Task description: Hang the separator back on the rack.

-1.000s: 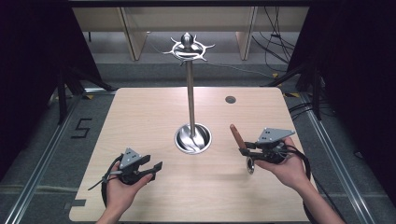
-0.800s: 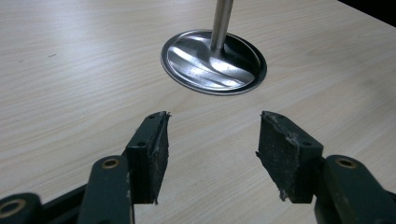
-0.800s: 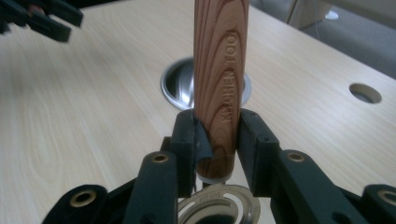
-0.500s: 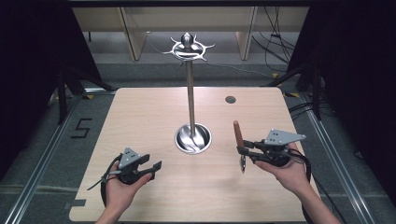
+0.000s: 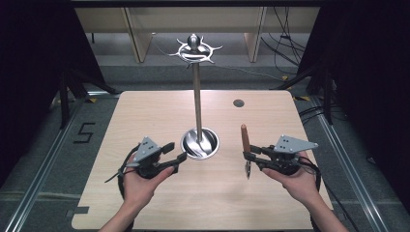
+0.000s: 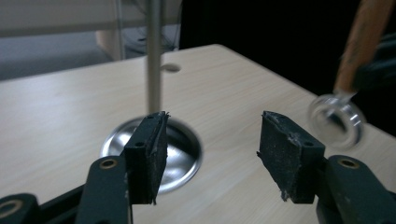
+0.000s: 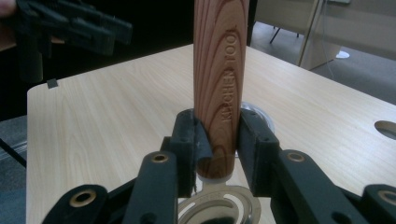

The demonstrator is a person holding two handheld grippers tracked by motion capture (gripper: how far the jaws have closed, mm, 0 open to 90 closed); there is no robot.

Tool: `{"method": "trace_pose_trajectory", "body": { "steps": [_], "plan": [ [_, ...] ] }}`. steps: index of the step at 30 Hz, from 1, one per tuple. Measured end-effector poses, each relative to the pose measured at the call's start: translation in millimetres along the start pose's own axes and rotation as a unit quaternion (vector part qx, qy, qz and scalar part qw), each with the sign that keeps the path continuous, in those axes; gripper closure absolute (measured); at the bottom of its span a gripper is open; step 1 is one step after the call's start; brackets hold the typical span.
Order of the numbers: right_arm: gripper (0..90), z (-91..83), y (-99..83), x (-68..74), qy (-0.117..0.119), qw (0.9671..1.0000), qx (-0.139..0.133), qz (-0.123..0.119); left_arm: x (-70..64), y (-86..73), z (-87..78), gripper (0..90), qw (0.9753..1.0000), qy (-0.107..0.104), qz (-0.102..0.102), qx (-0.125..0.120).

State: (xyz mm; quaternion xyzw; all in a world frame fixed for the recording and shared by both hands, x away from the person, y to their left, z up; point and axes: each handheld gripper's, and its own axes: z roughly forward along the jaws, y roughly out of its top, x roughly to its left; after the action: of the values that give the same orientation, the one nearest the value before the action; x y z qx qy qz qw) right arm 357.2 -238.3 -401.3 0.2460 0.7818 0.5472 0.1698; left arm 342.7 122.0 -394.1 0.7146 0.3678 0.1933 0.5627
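right gripper [image 5: 248, 157]: held in the person's right hand [image 5: 295, 181] at the near right of the table; its jaws are clenched on the wooden handle, one pad pressed against each side of it.
kitchen tool [image 7: 220, 70]: gripped between the right jaws near the lower end of its wooden handle, which is stamped with "kitchen too…" and stands up from the jaws, roughly upright – its metal ring head [image 7: 219, 210] hangs just below the jaws, above the table; whether it touches the wood cannot be told.
left gripper [image 6: 212, 154]: held in the person's left hand [image 5: 140, 183] at the near left; the jaws are released, a wide gap is left between the two black pads [image 6: 152, 154], and nothing is held between them.
stand base [image 6: 182, 158]: a round, shiny metal dish is seen just beyond the left jaw, partly hidden behind it.
stand pole [image 5: 197, 104]: a thin metal rod is raised straight up from the dish, slightly left of the gap between the left jaws – well apart from the right jaws.
hook crown [image 5: 194, 49]: a ring of curved prongs is carried at the top of the pole, farthest from both jaws.
table [image 5: 145, 111]: pale wood; a small round hole [image 5: 238, 103] is set in it beyond the right jaws.
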Motion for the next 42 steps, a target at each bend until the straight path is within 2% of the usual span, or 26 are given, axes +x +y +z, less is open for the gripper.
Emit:
{"method": "trace_pose_trajectory", "body": {
  "steps": [1, 2, 4, 5, 7, 8, 9, 10, 12, 15, 16, 18, 19, 21, 24, 26, 28, 30, 31, 34, 35, 36, 37, 39, 41, 42],
  "plan": [
    [70.3, -0.7, 1.1, 2.0, 0.011, 0.9999, 0.008, 0.009, -11.7, 11.8, 8.1, 41.5, 0.9998, -0.019, 0.004, -0.011],
    [70.2, -1.1, 1.4, 2.5, 0.007, 0.9999, 0.009, 0.007, -11.7, 11.8, 8.1, 41.7, 0.9998, -0.019, 0.004, -0.011],
    [70.2, -0.1, 1.3, 3.0, 0.000, 1.0000, 0.001, 0.005, -26.8, 23.9, 19.0, 42.1, 0.9991, -0.039, 0.007, -0.016],
    [70.3, -0.8, 1.6, 2.8, 0.008, 0.9999, 0.007, 0.007, -34.2, 27.7, 23.6, 43.1, 0.9988, -0.048, 0.002, -0.013],
    [70.3, -0.4, 0.5, 4.9, 0.009, 0.9997, 0.004, 0.024, -46.7, 34.2, 33.8, 43.7, 0.9979, -0.064, 0.010, -0.011],
    [70.3, 0.7, 0.1, 4.5, 0.008, 0.9998, -0.001, 0.017, -52.5, 36.4, 38.9, 44.0, 0.9974, -0.070, 0.012, -0.011],
    [70.2, -0.2, 0.1, 5.1, 0.004, 0.9998, 0.009, 0.016, -57.6, 38.2, 43.7, 44.1, 0.9969, -0.077, 0.011, -0.009],
    [70.2, 0.9, -0.6, 6.2, -0.002, 0.9999, 0.003, 0.017, -63.3, 39.3, 48.1, 44.3, 0.9964, -0.084, -0.005, -0.008],
    [70.2, 2.2, -1.0, 6.9, 0.000, 0.9999, 0.000, 0.016, -71.7, 41.3, 56.2, 45.7, 0.9950, -0.098, -0.017, -0.004],
    [70.2, 2.7, -0.8, 6.7, -0.003, 0.9999, -0.001, 0.015, -81.6, 42.0, 67.4, 46.7, 0.9945, -0.103, -0.019, 0.001],
    [70.2, 1.6, -0.3, 7.9, -0.004, 0.9998, 0.008, 0.018, -83.5, 42.1, 70.4, 47.5, 0.9944, -0.104, -0.019, 0.002],
    [70.2, 3.3, -0.9, 9.3, -0.010, 0.9998, -0.001, 0.019, -86.6, 41.9, 75.6, 49.5, 0.9942, -0.106, -0.020, 0.003],
    [70.2, 2.5, -0.6, 9.1, -0.004, 0.9998, 0.007, 0.017, -87.9, 41.6, 77.6, 50.6, 0.9943, -0.104, -0.019, 0.004],
    [70.2, 3.6, -1.0, 9.2, -0.003, 0.9999, 0.006, 0.015, -89.5, 40.6, 81.2, 53.2, 0.9945, -0.103, -0.019, 0.006],
    [70.2, 5.2, -0.8, 10.0, -0.010, 0.9999, 0.001, 0.012, -90.4, 39.1, 85.9, 56.1, 0.9944, -0.102, -0.026, 0.003],
    [70.3, 6.2, -0.9, 10.6, -0.020, 0.9998, -0.002, 0.005, -91.9, 39.1, 87.7, 61.6, 0.9946, -0.101, -0.024, -0.001],
    [70.2, 7.1, -1.4, 11.2, -0.022, 0.9997, -0.006, 0.004, -92.5, 39.5, 88.4, 63.2, 0.9949, -0.099, -0.021, -0.003],
    [70.2, 7.0, -1.5, 13.0, -0.018, 0.9998, 0.003, 0.003, -92.4, 39.5, 89.5, 66.1, 0.9953, -0.095, -0.019, -0.002],
    [70.2, 8.1, -1.3, 13.8, -0.020, 0.9998, -0.002, -0.003, -92.2, 39.1, 90.4, 69.2, 0.9954, -0.093, -0.020, -0.001],
    [70.2, 7.5, -1.3, 15.7, -0.026, 0.9997, 0.001, 0.002, -91.3, 39.5, 90.6, 71.0, 0.9951, -0.096, -0.023, -0.004],
    [70.1, 8.7, -1.7, 16.2, -0.031, 0.9995, -0.008, 0.000, -91.6, 39.9, 90.0, 71.0, 0.9952, -0.096, -0.019, -0.002],
    [70.0, 7.4, -1.1, 16.1, -0.029, 0.9996, 0.000, -0.003, -91.7, 40.4, 89.8, 71.2, 0.9951, -0.097, -0.015, -0.004],
    [69.0, 7.7, -0.6, 16.8, -0.027, 0.9996, -0.001, -0.006, -90.3, 41.9, 89.4, 71.4, 0.9946, -0.103, -0.008, 0.000],
    [66.5, 7.7, -0.3, 17.4, -0.026, 0.9996, -0.001, -0.006, -89.3, 43.0, 88.3, 71.4, 0.9949, -0.101, -0.011, 0.002],
    [56.2, 8.7, 0.4, 18.3, -0.027, 0.9995, 0.010, -0.014, -85.9, 45.6, 86.4, 71.4, 0.9951, -0.099, -0.003, 0.000],
    [54.5, 8.7, -0.2, 18.1, -0.040, 0.9988, 0.009, -0.026, -84.0, 46.9, 85.3, 71.4, 0.9953, -0.097, 0.001, -0.002]
  ]
}}
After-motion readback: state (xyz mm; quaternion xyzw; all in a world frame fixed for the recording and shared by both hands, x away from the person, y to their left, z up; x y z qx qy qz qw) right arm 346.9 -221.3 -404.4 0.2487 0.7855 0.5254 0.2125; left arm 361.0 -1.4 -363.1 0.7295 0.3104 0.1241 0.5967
